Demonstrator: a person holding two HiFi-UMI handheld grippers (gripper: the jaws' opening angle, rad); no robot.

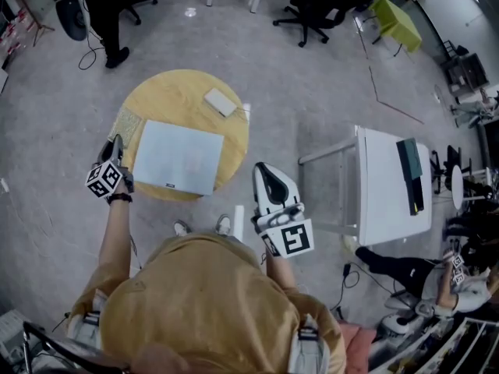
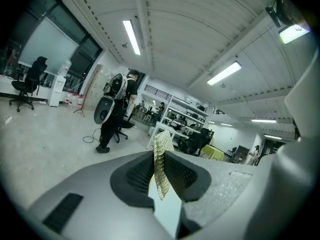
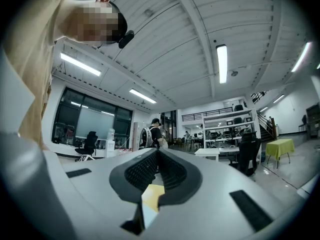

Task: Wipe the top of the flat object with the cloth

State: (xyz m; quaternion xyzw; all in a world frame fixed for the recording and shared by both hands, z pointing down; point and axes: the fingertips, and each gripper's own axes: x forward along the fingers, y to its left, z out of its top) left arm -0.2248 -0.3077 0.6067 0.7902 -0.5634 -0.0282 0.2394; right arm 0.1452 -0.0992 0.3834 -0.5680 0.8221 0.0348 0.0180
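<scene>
A pale blue-grey flat panel [image 1: 178,157] lies on a round wooden table [image 1: 168,93]. A greenish patterned cloth [image 1: 125,124] rests on the table by the panel's left edge. My left gripper [image 1: 116,143] is shut on that cloth at the table's left rim. In the left gripper view the cloth [image 2: 161,159] stands up, pinched between the closed jaws of the left gripper [image 2: 159,170]. My right gripper [image 1: 262,170] hovers just off the table's right edge, shut and empty. In the right gripper view the right gripper [image 3: 157,153] has its jaws pressed together with nothing between them.
A small white block [image 1: 220,101] lies at the table's far side. To the right stands a white rectangular table [image 1: 386,209] with a dark object [image 1: 410,174] on it. Office chairs [image 1: 312,6] stand farther off, and a person [image 1: 425,275] sits on the floor at lower right.
</scene>
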